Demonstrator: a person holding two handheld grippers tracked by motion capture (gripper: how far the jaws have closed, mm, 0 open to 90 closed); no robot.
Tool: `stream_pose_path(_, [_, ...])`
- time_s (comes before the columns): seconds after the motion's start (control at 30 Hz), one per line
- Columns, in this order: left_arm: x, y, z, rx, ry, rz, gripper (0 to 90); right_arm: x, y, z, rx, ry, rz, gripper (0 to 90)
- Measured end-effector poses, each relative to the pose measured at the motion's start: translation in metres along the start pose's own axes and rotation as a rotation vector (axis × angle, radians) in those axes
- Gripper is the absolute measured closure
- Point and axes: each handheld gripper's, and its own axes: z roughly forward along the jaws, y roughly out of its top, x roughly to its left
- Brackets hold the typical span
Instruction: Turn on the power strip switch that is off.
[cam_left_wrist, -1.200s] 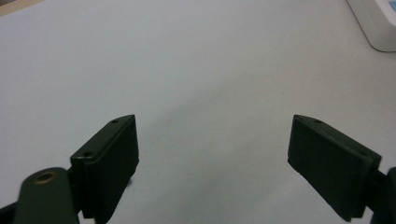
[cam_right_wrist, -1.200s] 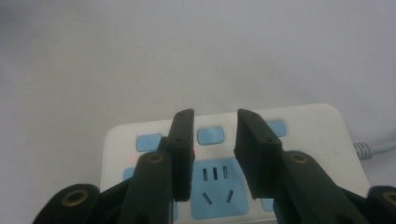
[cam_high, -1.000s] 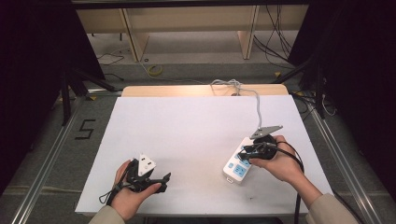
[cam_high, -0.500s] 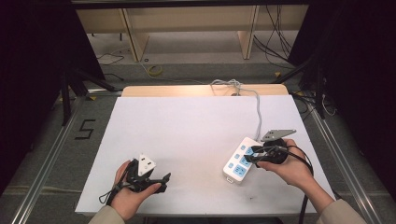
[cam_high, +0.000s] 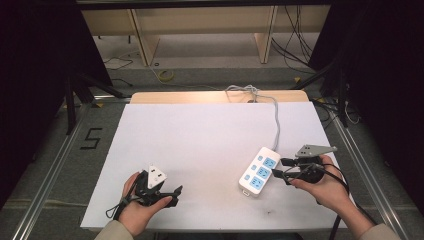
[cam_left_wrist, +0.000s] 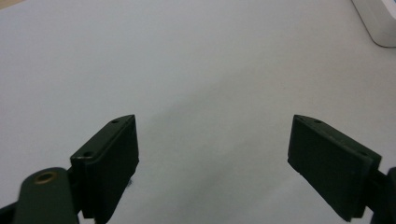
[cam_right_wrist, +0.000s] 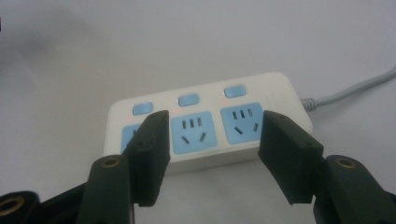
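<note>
A white power strip (cam_high: 260, 171) with three blue sockets and blue switches lies on the white table at the right, its grey cable (cam_high: 276, 120) running to the far edge. My right gripper (cam_high: 281, 168) sits just right of the strip, open, jaws pointing at it. In the right gripper view the strip (cam_right_wrist: 205, 123) lies flat just beyond the open jaws of my right gripper (cam_right_wrist: 212, 154), apart from them. My left gripper (cam_high: 172, 194) rests near the front left edge, open and empty. In the left gripper view my left gripper (cam_left_wrist: 212, 154) faces bare table, with a strip corner (cam_left_wrist: 377, 21) at top right.
The white table sheet (cam_high: 200, 145) has wide bare room in the middle and at the back. A wooden table edge (cam_high: 180, 97) shows behind it. Metal rails (cam_high: 50, 165) and floor cables (cam_high: 300, 30) surround the table.
My right gripper has drawn back to the right off the power strip, which now lies uncovered. The left gripper has not moved.
</note>
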Motion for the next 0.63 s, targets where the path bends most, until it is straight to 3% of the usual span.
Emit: stream_pose_path(0.63, [-0.001,0.001,0.0,-0.002,-0.002,0.002,16.0,0.0,-0.014,-0.014,-0.059,-0.009,0.014,39.9])
